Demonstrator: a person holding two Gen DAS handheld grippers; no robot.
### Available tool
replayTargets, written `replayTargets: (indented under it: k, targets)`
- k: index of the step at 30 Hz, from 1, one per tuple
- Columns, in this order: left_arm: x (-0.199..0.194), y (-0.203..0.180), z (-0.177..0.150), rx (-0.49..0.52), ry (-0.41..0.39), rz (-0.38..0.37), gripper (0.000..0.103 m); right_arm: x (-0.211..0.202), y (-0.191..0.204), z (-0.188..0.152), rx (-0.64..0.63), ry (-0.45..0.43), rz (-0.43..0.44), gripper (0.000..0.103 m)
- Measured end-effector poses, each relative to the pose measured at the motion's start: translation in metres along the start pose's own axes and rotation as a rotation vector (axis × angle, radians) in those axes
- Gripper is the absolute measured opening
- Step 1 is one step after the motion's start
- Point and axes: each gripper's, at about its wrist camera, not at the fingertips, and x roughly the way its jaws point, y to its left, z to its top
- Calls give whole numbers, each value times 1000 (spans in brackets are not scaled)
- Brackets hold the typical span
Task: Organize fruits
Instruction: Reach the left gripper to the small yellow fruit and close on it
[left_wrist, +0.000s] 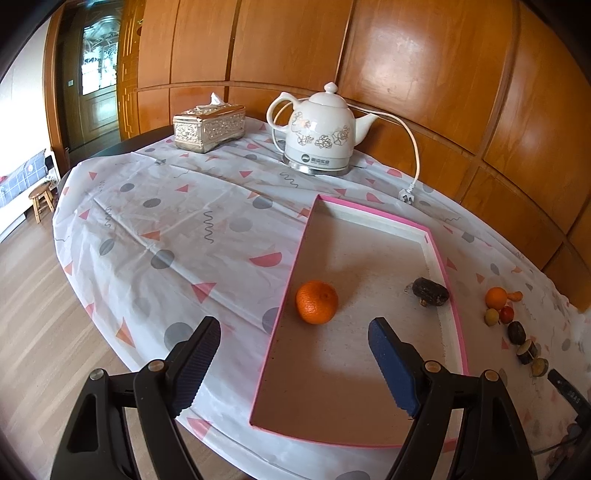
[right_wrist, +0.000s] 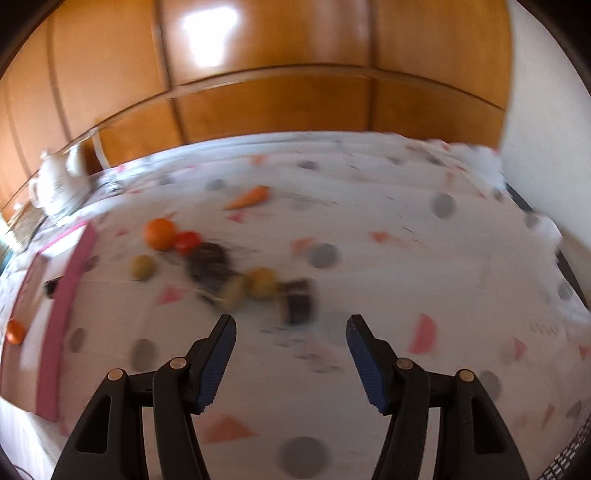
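A pink-rimmed cardboard tray (left_wrist: 369, 218) lies on the patterned tablecloth. In it sit an orange mandarin (left_wrist: 317, 302) and a dark brown fruit (left_wrist: 430, 291). My left gripper (left_wrist: 295, 345) is open and empty above the tray's near half, just short of the mandarin. To the right of the tray a row of small fruits (left_wrist: 496, 298) lies on the cloth. The blurred right wrist view shows that row: an orange (right_wrist: 159, 233), a red tomato (right_wrist: 187, 242), a yellowish fruit (right_wrist: 142, 267), dark pieces (right_wrist: 207, 267) and a carrot (right_wrist: 251, 197). My right gripper (right_wrist: 291, 332) is open and empty, just before the nearest dark piece (right_wrist: 298, 301).
A white ceramic kettle (left_wrist: 321, 136) with cord and plug (left_wrist: 408, 195) stands behind the tray. A silver tissue box (left_wrist: 208, 127) sits at the back left. The table's edge curves along the left, above a wooden floor. Wooden panelling backs the table.
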Motion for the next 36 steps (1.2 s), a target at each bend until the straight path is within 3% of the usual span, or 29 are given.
replayTargets:
  k: [10, 29, 36]
  targets:
    - [-2, -36, 5, 85, 11, -83, 83, 2, -60, -5, 130, -1, -105, 63]
    - [5, -150, 0, 358, 89, -284, 82, 6, -106, -10, 247, -8, -189, 63]
    - [22, -194, 0, 432, 140, -366, 69, 10, -114, -13, 264, -6, -225, 63]
